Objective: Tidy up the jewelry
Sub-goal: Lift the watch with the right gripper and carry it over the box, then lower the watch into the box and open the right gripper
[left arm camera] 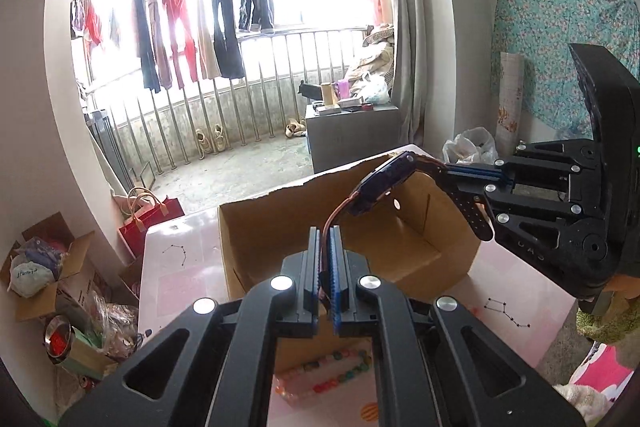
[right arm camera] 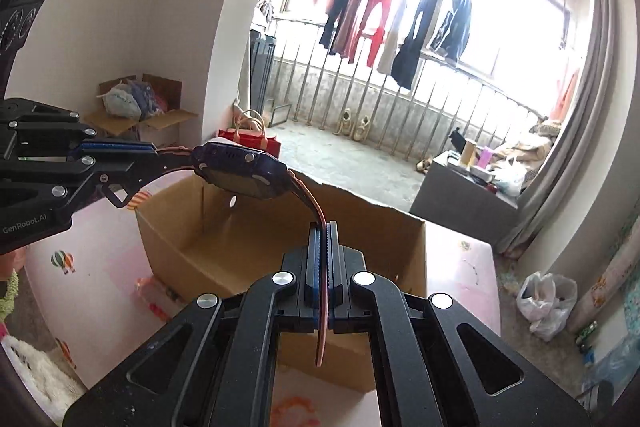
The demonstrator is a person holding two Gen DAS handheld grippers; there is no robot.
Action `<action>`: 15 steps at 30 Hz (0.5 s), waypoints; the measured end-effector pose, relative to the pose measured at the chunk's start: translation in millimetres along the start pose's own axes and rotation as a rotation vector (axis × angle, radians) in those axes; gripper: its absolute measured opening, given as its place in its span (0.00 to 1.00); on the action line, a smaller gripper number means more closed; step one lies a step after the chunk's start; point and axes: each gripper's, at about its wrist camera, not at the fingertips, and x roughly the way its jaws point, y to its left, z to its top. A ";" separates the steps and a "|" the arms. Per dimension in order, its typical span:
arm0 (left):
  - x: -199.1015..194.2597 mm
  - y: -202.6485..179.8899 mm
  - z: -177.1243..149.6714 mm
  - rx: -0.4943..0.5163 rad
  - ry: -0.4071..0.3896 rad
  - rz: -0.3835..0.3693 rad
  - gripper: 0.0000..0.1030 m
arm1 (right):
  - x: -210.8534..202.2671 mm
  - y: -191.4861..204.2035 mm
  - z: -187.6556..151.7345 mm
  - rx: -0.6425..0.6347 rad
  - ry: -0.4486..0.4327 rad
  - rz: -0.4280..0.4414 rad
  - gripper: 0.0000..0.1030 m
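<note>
The smartwatch [right arm camera: 244, 171] hangs above the open cardboard box [right arm camera: 248, 247], one pink rubber strap in each gripper. The right gripper [right arm camera: 324, 247] is clamped on one strap; at 9 o'clock the left gripper [right arm camera: 120, 151] is clamped on the other. Unequal release could swing the smooth, dark, rounded case against the box's torn rim.

the watch [right arm camera: 240, 173] has a dark blue case and a pinkish-copper strap. box [left arm camera: 420, 243] is plain brown cardboard, table [left arm camera: 180, 267] is pale pink with little constellation doodles and striped hot-air balloons, bead bracelet [left arm camera: 332, 375] is multicoloured. both grippers black with blue pads [left arm camera: 336, 267].
</note>
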 end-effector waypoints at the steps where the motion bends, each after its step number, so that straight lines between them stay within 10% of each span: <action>1: 8.5 7.8 8.7 -0.008 0.013 -0.004 0.04 | 9.3 -5.9 7.0 0.016 0.019 0.029 0.01; 15: 173.6 72.9 24.8 -0.154 0.504 -0.124 0.04 | 183.6 -38.9 19.0 0.122 0.649 0.398 0.01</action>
